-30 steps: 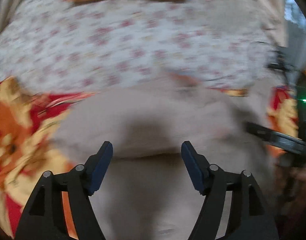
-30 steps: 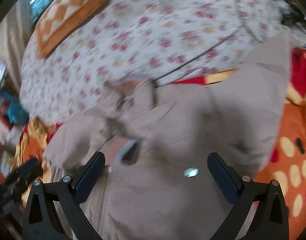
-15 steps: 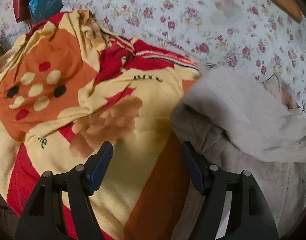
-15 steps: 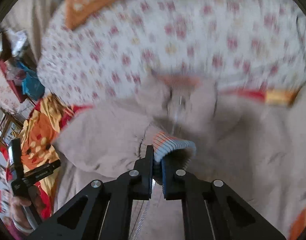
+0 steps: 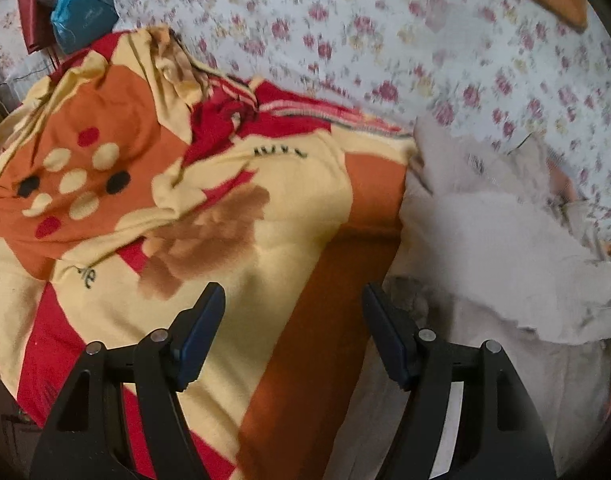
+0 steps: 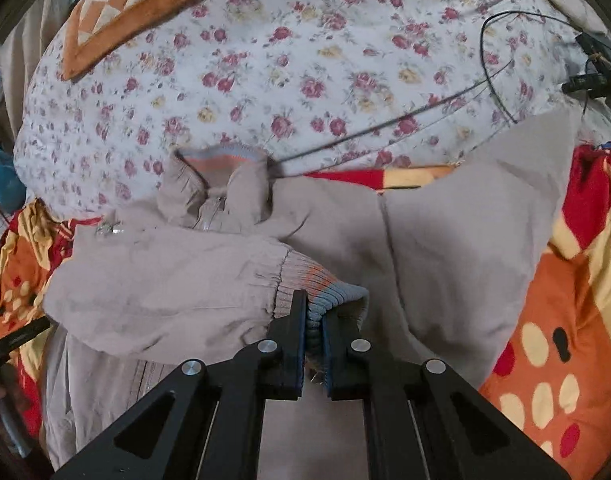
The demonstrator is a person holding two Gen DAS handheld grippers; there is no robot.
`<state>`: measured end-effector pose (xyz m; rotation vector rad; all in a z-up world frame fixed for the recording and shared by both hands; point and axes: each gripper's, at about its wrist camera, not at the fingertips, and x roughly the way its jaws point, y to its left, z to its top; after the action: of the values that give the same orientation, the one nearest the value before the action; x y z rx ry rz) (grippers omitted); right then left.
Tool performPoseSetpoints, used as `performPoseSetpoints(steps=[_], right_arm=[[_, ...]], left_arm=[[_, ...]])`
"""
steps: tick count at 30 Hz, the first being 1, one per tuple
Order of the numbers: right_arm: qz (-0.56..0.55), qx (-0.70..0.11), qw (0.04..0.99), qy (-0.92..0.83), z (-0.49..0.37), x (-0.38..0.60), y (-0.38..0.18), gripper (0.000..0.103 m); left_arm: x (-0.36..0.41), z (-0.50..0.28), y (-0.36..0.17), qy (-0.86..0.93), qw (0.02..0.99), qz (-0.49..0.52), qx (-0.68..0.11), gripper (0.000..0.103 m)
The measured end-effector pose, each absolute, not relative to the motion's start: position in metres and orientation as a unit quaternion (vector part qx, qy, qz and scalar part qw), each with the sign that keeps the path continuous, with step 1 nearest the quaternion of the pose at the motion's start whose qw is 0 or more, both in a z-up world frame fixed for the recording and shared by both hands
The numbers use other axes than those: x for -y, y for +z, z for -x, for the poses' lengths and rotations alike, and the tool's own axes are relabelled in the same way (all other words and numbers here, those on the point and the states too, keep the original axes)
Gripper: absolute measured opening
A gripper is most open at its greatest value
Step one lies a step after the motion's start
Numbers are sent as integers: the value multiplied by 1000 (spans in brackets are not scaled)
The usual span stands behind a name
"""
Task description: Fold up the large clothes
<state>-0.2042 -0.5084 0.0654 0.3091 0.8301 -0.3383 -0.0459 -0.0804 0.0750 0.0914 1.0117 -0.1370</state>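
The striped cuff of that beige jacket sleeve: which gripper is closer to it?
Right. The right gripper is clamped on the cuff; the left gripper hangs open over the orange blanket, beside the jacket.

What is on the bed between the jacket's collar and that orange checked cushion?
Only flowered bedsheet: in the right wrist view nothing lies between the jacket collar and the cushion.

A second ago our right gripper (image 6: 314,318) stands wide over the jacket (image 6: 177,284); now it is clamped on the ribbed cuff (image 6: 325,292), and the sleeve lies folded across the jacket's chest below the collar (image 6: 221,160). Our left gripper (image 5: 293,320), then over the jacket, now hangs beside it above the orange blanket (image 5: 233,216).
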Motion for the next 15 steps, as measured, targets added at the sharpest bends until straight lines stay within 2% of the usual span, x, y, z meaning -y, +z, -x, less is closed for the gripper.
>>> performPoseSetpoints(steps=[3, 6, 9, 10, 11, 12, 14, 15], right_arm=[[-120, -385, 897, -181, 215, 509, 83, 5], [-111, -413, 885, -183, 212, 514, 71, 7], [-112, -442, 861, -224, 208, 523, 56, 29], [-122, -433, 863, -230, 211, 524, 61, 40], [-138, -415, 871, -224, 214, 522, 70, 47], [-148, -395, 884, -203, 214, 516, 80, 49], [-137, -379, 905, -134, 196, 488, 100, 62], [-130, -383, 909, -102, 183, 475, 104, 64]], left_arm=[[77, 46, 82, -59, 883, -29, -465, 70], [84, 42, 76, -72, 878, -20, -473, 70], [93, 39, 70, -89, 869, -10, -487, 70], [94, 39, 70, -95, 867, -6, -489, 70], [97, 39, 71, -101, 867, -3, -488, 70], [100, 39, 71, -102, 867, -6, -487, 70], [109, 36, 67, -96, 868, -29, -487, 70], [112, 35, 64, -90, 866, -42, -490, 70]])
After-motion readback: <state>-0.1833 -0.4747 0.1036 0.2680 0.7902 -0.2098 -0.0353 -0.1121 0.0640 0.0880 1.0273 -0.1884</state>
